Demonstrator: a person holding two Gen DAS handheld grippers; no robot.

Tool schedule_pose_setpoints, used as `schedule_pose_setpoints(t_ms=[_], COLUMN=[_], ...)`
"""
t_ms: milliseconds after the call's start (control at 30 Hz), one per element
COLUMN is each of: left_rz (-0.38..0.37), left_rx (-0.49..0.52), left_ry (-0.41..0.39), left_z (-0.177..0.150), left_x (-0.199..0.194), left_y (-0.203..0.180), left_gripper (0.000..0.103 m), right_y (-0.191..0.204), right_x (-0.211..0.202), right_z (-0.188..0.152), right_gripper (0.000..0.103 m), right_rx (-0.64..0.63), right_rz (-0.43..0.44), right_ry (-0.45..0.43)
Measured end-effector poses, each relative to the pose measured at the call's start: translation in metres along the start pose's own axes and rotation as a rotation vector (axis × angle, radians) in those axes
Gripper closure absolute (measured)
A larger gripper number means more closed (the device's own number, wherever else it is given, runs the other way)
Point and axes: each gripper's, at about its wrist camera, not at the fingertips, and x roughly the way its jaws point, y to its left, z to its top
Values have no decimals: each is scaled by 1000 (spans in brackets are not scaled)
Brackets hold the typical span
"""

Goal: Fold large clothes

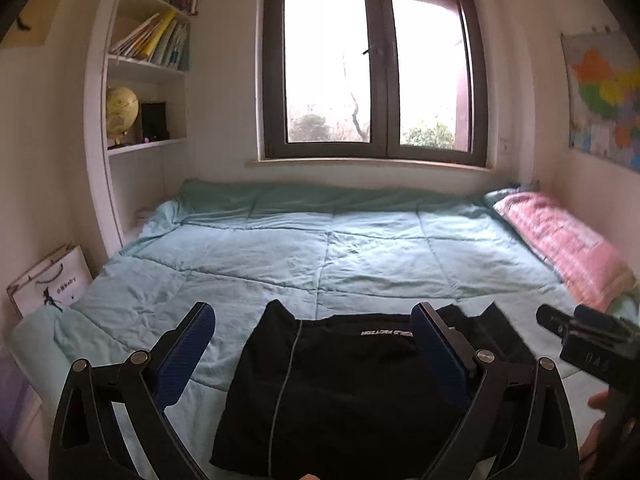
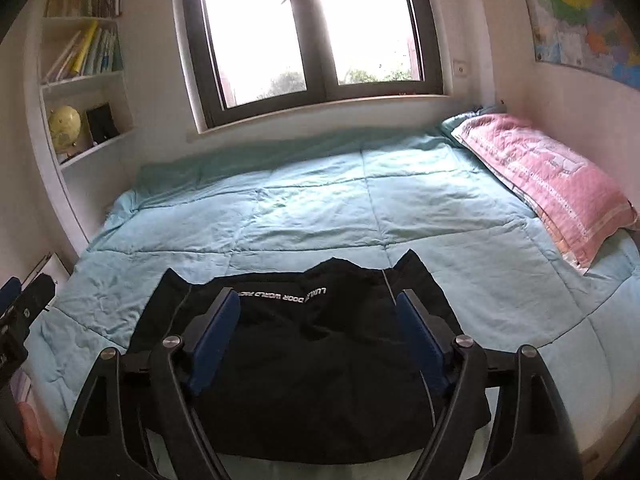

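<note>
While the folded black garment (image 2: pixel 320 364) lies flat on the quilted light-blue bedspread (image 2: pixel 320 208), left gripper (image 1: pixel 314 320) and right gripper (image 2: pixel 318 304) hover above it, ribbed blue pads (image 1: pixel 182 356) spread wide, holding nothing

Matt blk cloth garment (image 2: pixel 320 364), quilted bedcover (image 2: pixel 320 200)

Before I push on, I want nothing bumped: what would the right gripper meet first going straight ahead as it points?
Probably the black garment on the blue quilt: the open right gripper points over it, angled down, nothing nearer between the fingers. Depth is unclear.
</note>
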Motion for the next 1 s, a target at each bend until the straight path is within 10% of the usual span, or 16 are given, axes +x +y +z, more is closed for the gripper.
schedule_pose_setpoints(t_ms=[1000], left_rz=[33], left_rx=[28], left_ry=[154], left_z=[-31], left_x=[29], left_y=[-8], left_gripper=[5], right_y=[12], right_x=[24], right_z=[-28], right_gripper=[20], right_rx=[-31], right_rz=[-32], right_ry=[116])
